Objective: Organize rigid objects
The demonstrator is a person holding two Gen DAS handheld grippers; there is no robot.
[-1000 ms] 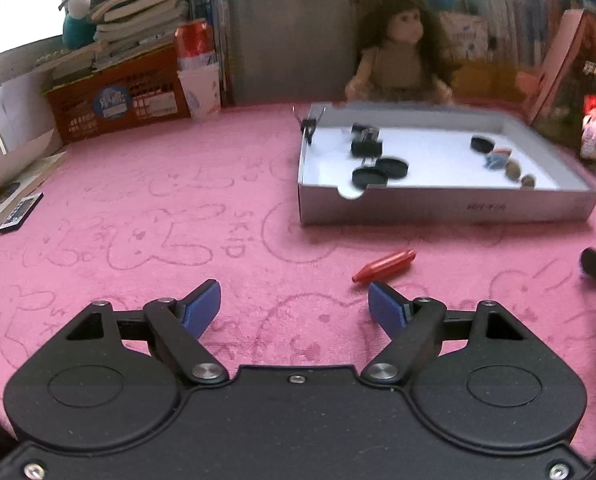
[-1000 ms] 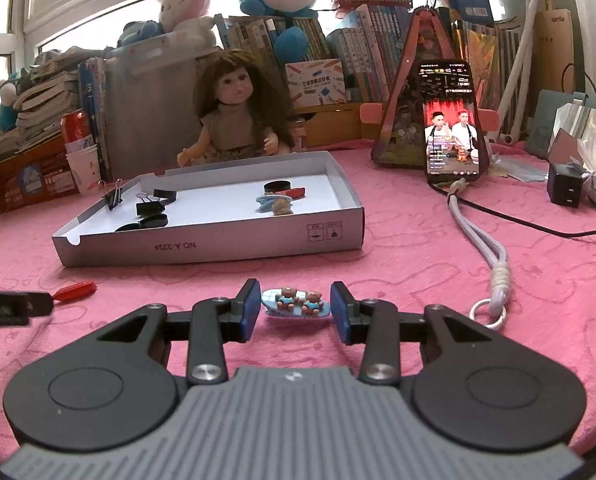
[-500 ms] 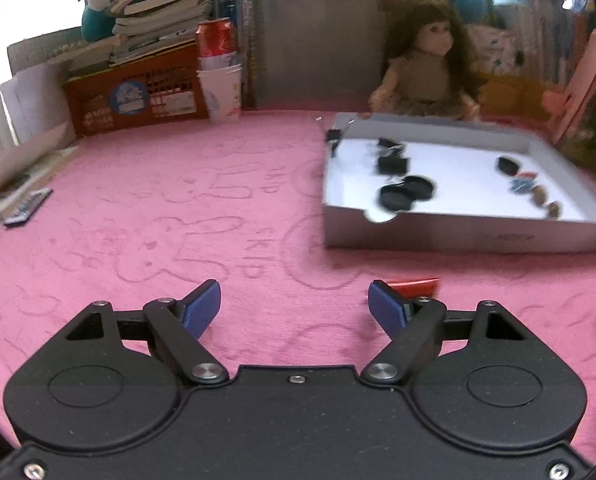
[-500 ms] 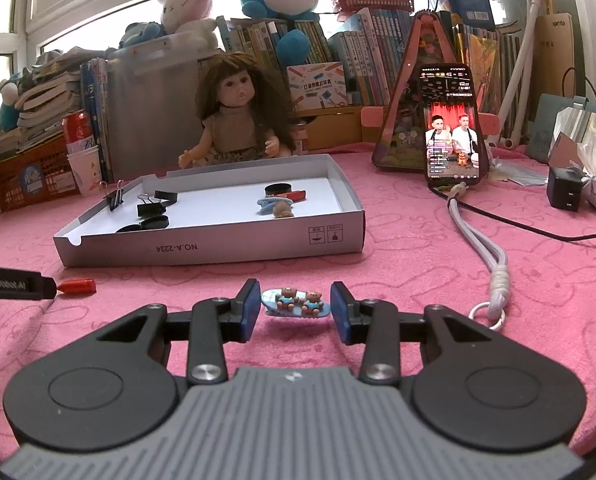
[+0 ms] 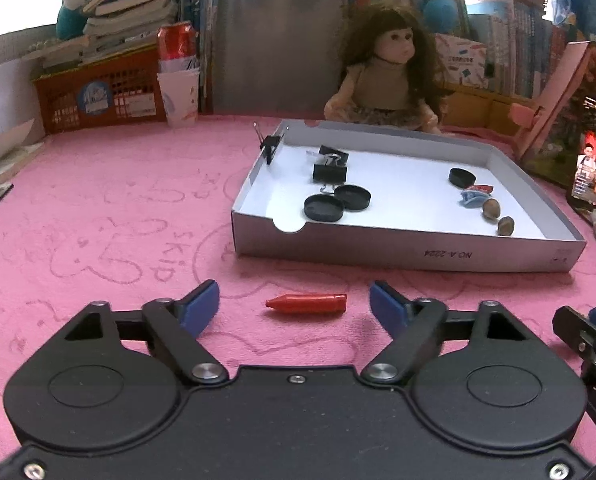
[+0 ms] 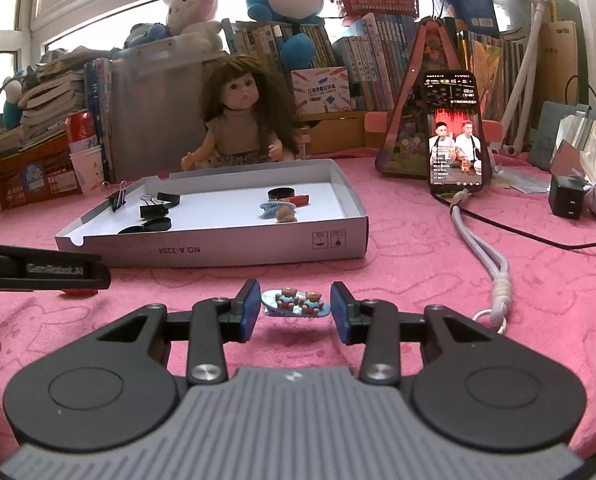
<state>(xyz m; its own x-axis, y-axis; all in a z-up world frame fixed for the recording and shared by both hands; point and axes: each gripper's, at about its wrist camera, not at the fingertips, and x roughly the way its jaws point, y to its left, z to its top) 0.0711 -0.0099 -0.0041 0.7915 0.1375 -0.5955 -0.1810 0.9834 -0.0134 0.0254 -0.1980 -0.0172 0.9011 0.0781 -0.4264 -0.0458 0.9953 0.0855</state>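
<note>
A red crayon-shaped piece [image 5: 306, 303] lies on the pink cloth between the blue fingertips of my open left gripper [image 5: 294, 305]. My right gripper [image 6: 294, 309] is shut on a light blue hair clip with two small bears [image 6: 296, 302], held a little above the cloth. A white shallow box [image 5: 398, 246] stands beyond, holding black binder clips [image 5: 330, 168], black round caps [image 5: 336, 203], a blue clip [image 5: 472, 197] and two brown nuts [image 5: 498, 216]. The box also shows in the right wrist view [image 6: 218, 246], with the left gripper's body [image 6: 38, 272] at the left edge.
A doll [image 6: 238, 120] sits behind the box. A phone [image 6: 456, 136] leans on a pink stand at the right, with a braided cable [image 6: 482, 256] across the cloth. A black charger [image 6: 566, 200] lies far right. An orange basket, can and cups [image 5: 146, 88] stand back left.
My left gripper has swung around so the red piece now lies centred between its open fingertips. My right gripper still holds the bear clip, almost unmoved.
</note>
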